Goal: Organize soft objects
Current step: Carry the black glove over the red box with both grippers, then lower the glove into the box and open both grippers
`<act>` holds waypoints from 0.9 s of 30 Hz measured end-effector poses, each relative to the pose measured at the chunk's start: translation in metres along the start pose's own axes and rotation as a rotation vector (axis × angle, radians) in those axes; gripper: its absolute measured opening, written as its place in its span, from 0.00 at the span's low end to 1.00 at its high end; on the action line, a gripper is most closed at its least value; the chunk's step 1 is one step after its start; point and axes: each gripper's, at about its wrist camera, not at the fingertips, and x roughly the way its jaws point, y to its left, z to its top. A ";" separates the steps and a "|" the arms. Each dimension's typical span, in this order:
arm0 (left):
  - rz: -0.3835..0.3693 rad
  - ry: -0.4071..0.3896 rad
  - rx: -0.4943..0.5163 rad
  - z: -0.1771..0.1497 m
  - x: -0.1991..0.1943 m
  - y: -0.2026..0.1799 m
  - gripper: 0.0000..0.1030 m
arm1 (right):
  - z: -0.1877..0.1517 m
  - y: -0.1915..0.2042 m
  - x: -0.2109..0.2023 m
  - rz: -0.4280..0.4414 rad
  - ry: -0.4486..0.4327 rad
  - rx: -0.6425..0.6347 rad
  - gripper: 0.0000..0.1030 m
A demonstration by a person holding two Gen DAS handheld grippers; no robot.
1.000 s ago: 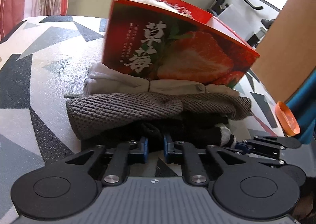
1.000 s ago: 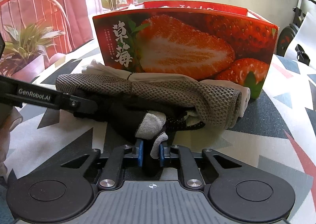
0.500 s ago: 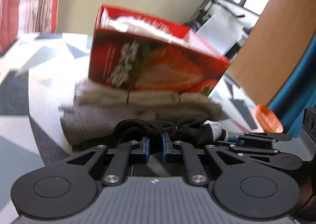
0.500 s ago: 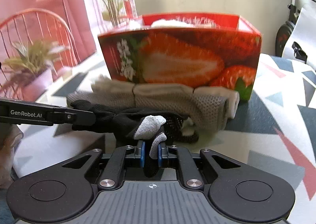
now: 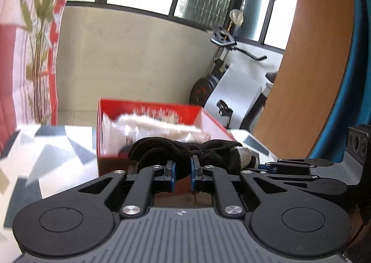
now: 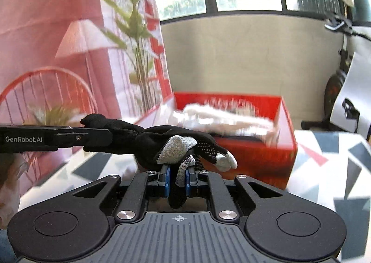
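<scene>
— What did the hand-held grippers have?

— My right hand-held gripper [image 6: 177,178] and left hand-held gripper [image 5: 183,170] both pinched the black glove [image 6: 148,144], stretched between them above the table [image 6: 336,165].

— Beyond it?

— At twelve o'clock, the red box [image 6: 255,156] with white cloth [image 6: 222,119] inside.

Readable text: "GenRobot.AI", white letters on the black side of the left claw [image 6: 97,139], seen in the right wrist view.
White printing on the inner back wall of the red box [image 6: 286,147]: blurred, not legible in either view.
No other legible text, numbers or signs.
</scene>
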 end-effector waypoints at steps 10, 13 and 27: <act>0.009 0.126 -0.126 0.062 0.089 0.034 0.13 | 0.068 -0.040 0.079 -0.066 0.044 -0.033 0.11; 0.020 0.197 -0.151 0.063 0.120 0.044 0.13 | 0.068 -0.056 0.106 -0.088 0.096 -0.005 0.11; 0.058 0.419 -0.147 0.036 0.186 0.056 0.13 | 0.036 -0.097 0.159 -0.157 0.305 0.173 0.11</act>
